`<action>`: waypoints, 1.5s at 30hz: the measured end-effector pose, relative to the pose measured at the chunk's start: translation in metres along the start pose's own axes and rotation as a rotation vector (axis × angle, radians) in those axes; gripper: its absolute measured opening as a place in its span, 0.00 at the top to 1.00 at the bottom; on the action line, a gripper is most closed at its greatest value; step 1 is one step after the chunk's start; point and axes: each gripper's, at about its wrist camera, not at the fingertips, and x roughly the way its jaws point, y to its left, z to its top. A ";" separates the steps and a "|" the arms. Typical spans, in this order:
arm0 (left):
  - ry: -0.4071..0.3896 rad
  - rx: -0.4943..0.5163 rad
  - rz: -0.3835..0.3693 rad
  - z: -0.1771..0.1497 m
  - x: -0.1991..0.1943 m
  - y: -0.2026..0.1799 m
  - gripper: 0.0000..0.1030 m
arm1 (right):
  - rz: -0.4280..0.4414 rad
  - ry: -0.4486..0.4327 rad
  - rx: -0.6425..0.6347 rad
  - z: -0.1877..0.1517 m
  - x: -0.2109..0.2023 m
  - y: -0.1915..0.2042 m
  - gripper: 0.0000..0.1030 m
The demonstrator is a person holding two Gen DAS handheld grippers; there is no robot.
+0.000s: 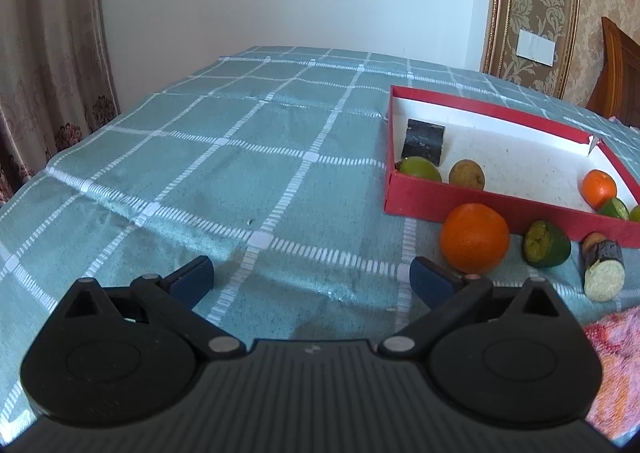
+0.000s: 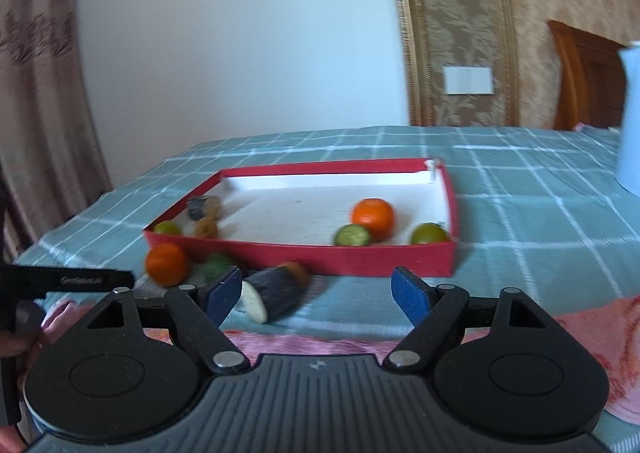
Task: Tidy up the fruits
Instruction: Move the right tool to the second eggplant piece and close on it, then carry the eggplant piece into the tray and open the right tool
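Note:
A red box (image 1: 480,205) (image 2: 360,257) with a white floor lies on the checked tablecloth. Inside it are a green fruit (image 1: 420,169), a brown fruit (image 1: 466,174), a dark chunk (image 1: 423,141), a small orange (image 1: 599,188) (image 2: 373,217) and green pieces (image 2: 352,235). In front of the box lie a big orange (image 1: 475,237) (image 2: 166,264), a cut green fruit (image 1: 547,244) and a dark-skinned cut piece (image 1: 603,273) (image 2: 270,293). My left gripper (image 1: 312,279) is open, its right pad beside the big orange. My right gripper (image 2: 318,295) is open, with the dark piece just beyond its left pad.
A pink towel (image 2: 580,337) (image 1: 618,365) covers the near table edge. A pale blue jug (image 2: 630,113) stands at the far right. Curtains hang on the left, and a wall lies behind. A hand with the other gripper shows at the left edge of the right wrist view (image 2: 24,317).

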 end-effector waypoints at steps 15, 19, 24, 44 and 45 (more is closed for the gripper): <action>0.012 -0.008 -0.007 0.000 0.002 0.001 0.00 | 0.094 0.133 -0.225 0.005 0.050 0.022 0.23; 0.012 -0.008 -0.007 0.000 0.002 0.001 0.00 | 0.127 0.171 -0.231 0.005 0.061 0.023 0.43; 0.016 -0.007 -0.005 0.000 0.003 0.001 0.00 | 0.126 0.167 -0.218 0.004 0.065 0.019 0.53; 0.020 -0.004 0.006 0.000 0.004 0.000 0.00 | 0.097 0.030 -0.205 0.013 0.026 0.025 0.57; 0.020 -0.006 0.006 0.000 0.004 0.000 0.00 | 0.092 0.022 -0.205 0.015 0.025 0.025 0.57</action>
